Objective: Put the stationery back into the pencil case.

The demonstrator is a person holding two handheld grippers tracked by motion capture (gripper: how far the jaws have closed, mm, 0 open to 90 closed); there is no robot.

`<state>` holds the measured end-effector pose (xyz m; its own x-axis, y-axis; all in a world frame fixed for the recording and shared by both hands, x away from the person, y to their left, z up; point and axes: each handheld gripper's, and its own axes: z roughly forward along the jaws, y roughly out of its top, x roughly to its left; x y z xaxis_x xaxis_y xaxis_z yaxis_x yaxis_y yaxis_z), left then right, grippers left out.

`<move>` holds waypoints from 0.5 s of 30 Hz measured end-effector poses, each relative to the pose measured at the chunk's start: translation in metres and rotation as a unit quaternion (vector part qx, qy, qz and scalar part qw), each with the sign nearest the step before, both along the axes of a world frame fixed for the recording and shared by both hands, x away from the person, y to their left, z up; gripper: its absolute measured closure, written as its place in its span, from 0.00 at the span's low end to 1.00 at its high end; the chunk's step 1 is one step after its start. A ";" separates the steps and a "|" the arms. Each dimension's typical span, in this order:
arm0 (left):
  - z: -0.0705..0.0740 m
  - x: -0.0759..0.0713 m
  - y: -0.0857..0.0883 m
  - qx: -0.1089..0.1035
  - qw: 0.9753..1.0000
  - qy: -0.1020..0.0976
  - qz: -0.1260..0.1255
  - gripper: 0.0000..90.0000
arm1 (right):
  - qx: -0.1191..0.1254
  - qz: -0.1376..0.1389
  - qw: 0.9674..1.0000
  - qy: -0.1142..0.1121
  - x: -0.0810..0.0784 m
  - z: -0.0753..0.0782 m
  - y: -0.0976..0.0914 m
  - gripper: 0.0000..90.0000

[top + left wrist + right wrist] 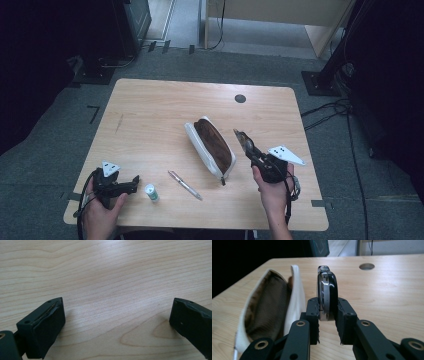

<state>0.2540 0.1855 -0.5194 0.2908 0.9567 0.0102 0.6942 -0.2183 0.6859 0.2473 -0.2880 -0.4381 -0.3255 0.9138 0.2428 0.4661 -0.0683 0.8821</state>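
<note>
A white pouch (212, 147) with a brown lining lies open in the middle of the wooden table (150, 110). Just right of it my right gripper (251, 152) is raised off the table, shut on a slim black and silver object (242, 139) that sticks out past the jaws. In the right gripper view the object (327, 287) stands edge-on between the pads of the gripper (327, 307), with the pouch (267, 305) close on the left. My left gripper (134, 181) rests at the front left, open. In its own view the gripper (117, 312) has bare wood between its jaws.
A silver pen (185, 185) lies near the front edge, left of the pouch. A small white tube with a green cap (151, 192) stands by the left gripper's tips. A dark round hole (240, 98) sits near the far edge. Cables and stands lie on the floor around.
</note>
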 end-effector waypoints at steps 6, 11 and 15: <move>0.000 0.000 0.000 0.001 1.000 0.000 -0.001 0.01 | 0.005 0.020 1.000 -0.015 -0.005 0.016 0.014 0.82; 0.000 0.000 0.000 0.001 1.000 0.000 -0.001 0.00 | 0.004 0.040 0.999 -0.019 -0.006 0.022 0.027 0.82; 0.000 0.000 0.000 0.000 1.000 0.000 0.000 0.01 | 0.001 0.056 0.998 -0.015 -0.005 0.024 0.038 0.82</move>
